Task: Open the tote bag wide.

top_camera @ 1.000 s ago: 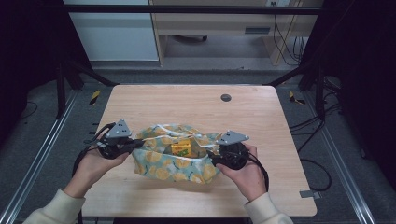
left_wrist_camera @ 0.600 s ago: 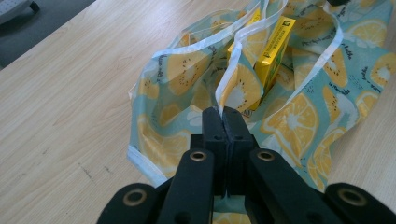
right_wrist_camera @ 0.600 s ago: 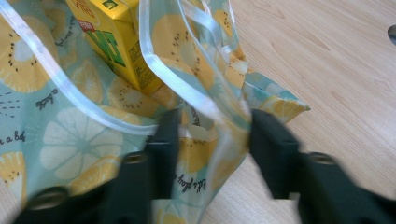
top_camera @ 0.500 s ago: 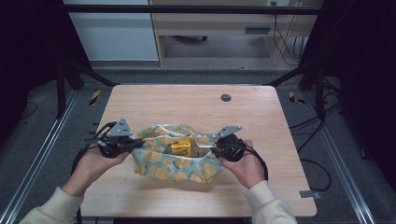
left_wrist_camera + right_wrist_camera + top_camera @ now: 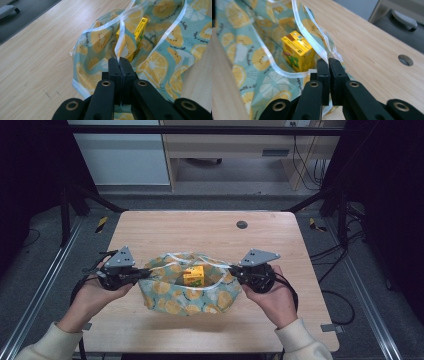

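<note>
A teal bag (image 5: 192, 295) printed with orange and lemon slices stands open on the wooden table (image 5: 200, 230), and a yellow juice carton (image 5: 193, 275) stands upright inside it. My left gripper (image 5: 145, 273) is shut on the bag's white-trimmed rim at its left end; in the left gripper view the rim (image 5: 119, 51) runs up from between the black jaws (image 5: 120, 61), with the carton (image 5: 138, 32) behind. My right gripper (image 5: 231, 271) has just been closing and is shut on the rim at the bag's right end; in the right gripper view the trim (image 5: 322, 51) is pinched between the jaws (image 5: 328, 62), beside the carton (image 5: 298, 51).
A round cable hole (image 5: 242, 224) sits in the table's far right part. A metal frame (image 5: 30, 305) borders the table, with cables (image 5: 335, 250) on the floor at the right. Beyond the far edge stands a light cabinet (image 5: 120, 155).
My right gripper has closed on the bag's right rim and lifted a little, raising that side. The bag's mouth now stands wider, and the left hand has stayed in place.
</note>
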A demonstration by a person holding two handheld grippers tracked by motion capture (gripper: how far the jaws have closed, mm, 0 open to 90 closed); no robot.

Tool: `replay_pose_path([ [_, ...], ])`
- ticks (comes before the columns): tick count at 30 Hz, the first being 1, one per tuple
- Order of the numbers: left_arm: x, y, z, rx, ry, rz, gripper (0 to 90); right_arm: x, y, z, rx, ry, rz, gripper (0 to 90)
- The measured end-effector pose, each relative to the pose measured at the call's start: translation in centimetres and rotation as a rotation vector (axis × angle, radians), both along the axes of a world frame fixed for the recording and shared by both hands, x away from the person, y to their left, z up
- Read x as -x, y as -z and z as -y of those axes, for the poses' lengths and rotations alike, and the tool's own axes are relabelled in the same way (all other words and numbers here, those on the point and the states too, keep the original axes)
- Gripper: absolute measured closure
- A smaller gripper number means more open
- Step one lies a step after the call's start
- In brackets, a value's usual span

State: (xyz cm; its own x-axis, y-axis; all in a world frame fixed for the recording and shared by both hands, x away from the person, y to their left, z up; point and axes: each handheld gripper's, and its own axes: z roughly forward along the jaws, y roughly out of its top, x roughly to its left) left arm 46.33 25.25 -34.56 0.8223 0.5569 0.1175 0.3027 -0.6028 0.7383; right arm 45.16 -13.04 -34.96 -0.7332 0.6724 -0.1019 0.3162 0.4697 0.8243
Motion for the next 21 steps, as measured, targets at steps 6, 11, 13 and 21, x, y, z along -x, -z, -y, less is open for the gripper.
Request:
replay_pose_path([
  [6, 0.1, -0.1, 0.1, -0.008, 0.004, 0.004, 89.9, 1.4, -1.0, 0.0, 0.004, -0.034, 0.032, 88.3],
  [11, 0.3, -0.1, 0.1, -0.013, 0.013, 0.003, 89.9, 1.7, -1.6, 0.1, -0.006, -0.048, 0.054, 88.9],
  [13, 0.4, -0.1, 0.1, -0.021, 0.017, 0.002, 89.8, 1.9, -1.7, 0.1, -0.008, -0.062, 0.058, 89.1],
  [21, 0.9, -0.1, 0.0, -0.01, 0.045, -0.008, 89.8, 2.9, -1.3, 0.2, -0.018, -0.104, 0.051, 89.6],
])
